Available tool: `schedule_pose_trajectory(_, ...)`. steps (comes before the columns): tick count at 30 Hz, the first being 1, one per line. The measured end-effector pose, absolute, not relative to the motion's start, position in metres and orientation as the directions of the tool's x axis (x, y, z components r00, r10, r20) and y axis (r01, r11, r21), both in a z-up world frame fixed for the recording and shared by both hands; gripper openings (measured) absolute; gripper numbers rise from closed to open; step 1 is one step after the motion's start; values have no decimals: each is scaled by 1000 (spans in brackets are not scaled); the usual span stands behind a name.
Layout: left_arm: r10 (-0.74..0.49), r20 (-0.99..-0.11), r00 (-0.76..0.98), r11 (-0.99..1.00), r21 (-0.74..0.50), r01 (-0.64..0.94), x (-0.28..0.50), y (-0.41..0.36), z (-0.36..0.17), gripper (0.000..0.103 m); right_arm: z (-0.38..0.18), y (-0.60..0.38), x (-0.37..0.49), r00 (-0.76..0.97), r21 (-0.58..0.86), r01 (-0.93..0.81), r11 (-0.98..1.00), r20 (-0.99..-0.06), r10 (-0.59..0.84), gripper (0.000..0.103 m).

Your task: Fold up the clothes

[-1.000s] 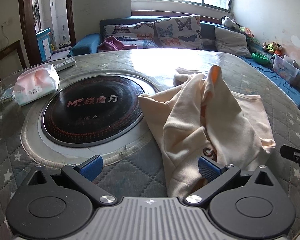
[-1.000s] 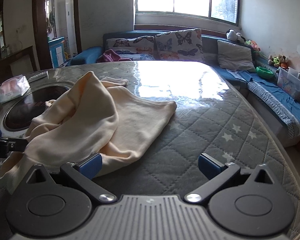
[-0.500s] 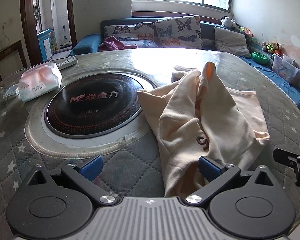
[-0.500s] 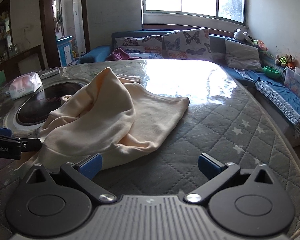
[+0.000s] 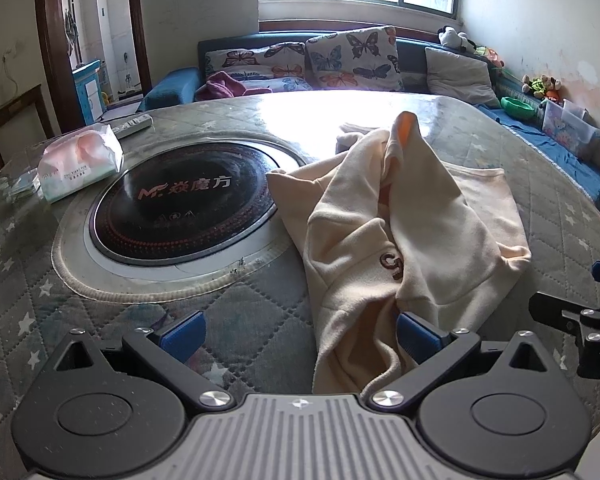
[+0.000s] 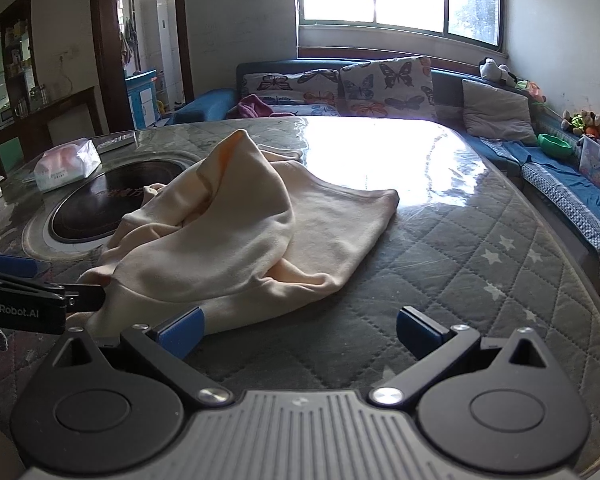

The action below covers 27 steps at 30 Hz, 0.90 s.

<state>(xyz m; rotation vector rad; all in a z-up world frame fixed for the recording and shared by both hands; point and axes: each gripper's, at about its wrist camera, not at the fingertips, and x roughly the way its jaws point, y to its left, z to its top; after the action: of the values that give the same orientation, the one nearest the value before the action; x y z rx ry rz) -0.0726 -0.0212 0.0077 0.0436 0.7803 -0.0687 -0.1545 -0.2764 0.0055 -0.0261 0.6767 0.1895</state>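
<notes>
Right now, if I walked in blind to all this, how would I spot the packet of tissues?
Find the big round table under its grey starred quilted cover, with a black glass cooktop sunk in the middle. The tissue packet lies on the cover at the cooktop's far left rim, just before a white remote. It is a soft plastic pack, pink and white, unlike the crumpled cream garment opposite.

One garment (image 5: 400,240), one tissue pack (image 5: 78,162) — two tongs (image 5: 300,332) (image 6: 298,330).

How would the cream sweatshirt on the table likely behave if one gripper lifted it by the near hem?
The cream sweatshirt is probably floppy: it lies in a rumpled heap with a peak and deep folds, so the rest would likely drape and trail. Its thick fleece look suggests moderate weight. The quilted table cover seems glossy, perhaps plastic-covered, so pushing might slide it.
</notes>
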Motion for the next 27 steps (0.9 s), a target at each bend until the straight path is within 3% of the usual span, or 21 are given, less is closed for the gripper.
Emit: schedule_pose_trajectory(27, -47, -708, 705, 996, 21, 87, -68, -23, 7, 103, 7, -256, -148, 747, 30, -240, 970, -632, 204, 103)
